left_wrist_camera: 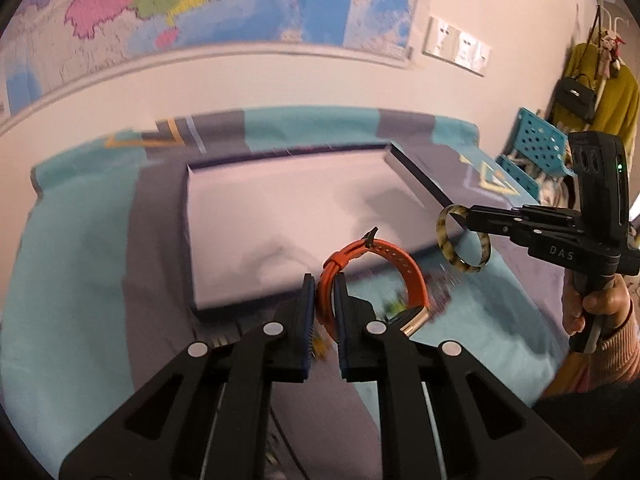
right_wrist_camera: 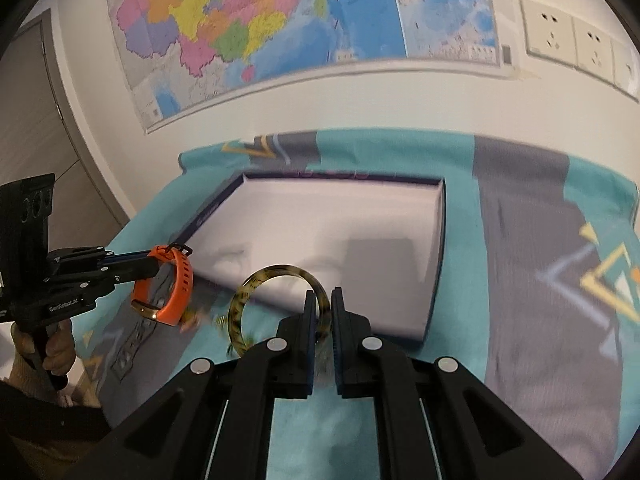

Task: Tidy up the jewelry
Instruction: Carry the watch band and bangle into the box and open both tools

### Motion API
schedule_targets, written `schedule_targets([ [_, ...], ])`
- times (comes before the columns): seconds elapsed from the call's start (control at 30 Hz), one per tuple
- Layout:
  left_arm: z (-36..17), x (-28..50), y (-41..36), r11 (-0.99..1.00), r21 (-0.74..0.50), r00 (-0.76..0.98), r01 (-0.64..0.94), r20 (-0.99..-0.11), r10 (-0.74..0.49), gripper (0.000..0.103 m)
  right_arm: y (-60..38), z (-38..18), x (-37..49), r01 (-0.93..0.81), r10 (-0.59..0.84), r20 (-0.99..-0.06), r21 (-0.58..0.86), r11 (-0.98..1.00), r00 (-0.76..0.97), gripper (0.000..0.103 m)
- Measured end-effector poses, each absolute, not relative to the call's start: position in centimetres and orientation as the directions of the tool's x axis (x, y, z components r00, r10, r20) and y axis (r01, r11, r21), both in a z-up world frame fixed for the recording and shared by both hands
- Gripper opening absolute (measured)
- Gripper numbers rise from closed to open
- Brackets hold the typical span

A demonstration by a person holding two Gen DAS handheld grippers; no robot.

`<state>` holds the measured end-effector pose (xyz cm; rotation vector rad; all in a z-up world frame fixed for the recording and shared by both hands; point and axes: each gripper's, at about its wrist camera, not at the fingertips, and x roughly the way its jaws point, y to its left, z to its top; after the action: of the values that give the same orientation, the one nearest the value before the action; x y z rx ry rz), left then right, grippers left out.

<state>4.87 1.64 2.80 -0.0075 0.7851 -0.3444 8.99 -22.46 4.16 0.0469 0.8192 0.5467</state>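
Note:
My left gripper (left_wrist_camera: 325, 286) is shut on the strap of an orange watch (left_wrist_camera: 400, 268), which hangs in the air above the near edge of a shallow white box (left_wrist_camera: 280, 208). The watch's gold case points down to the right. My right gripper (right_wrist_camera: 330, 300) is shut on a tortoiseshell bangle (right_wrist_camera: 256, 280), held upright over the box's (right_wrist_camera: 320, 220) near rim. Each view shows the other side: the right gripper (left_wrist_camera: 464, 218) with the bangle (left_wrist_camera: 480, 270) at the right, and the left gripper (right_wrist_camera: 154, 262) with the watch (right_wrist_camera: 182, 280) at the left.
The box lies on a teal and grey patterned cloth (left_wrist_camera: 80, 260) against a wall with a large map (right_wrist_camera: 280, 20). Small blurred items (right_wrist_camera: 208, 318) lie on the cloth near the box's front. A blue perforated crate (left_wrist_camera: 536, 136) and a person's hand (left_wrist_camera: 600, 308) are at the right.

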Motion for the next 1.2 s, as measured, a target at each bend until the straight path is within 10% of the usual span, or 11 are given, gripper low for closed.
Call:
schedule_targets([
  [1.2, -2.0, 24.9, 0.2, 0.969, -0.077, 0.521, 0.235, -0.832, -0.192, 0.01, -16.7, -1.1, 26.8, -0.308, 0.307, -0.834, 0.175, 0.935, 0.458, 0.007],
])
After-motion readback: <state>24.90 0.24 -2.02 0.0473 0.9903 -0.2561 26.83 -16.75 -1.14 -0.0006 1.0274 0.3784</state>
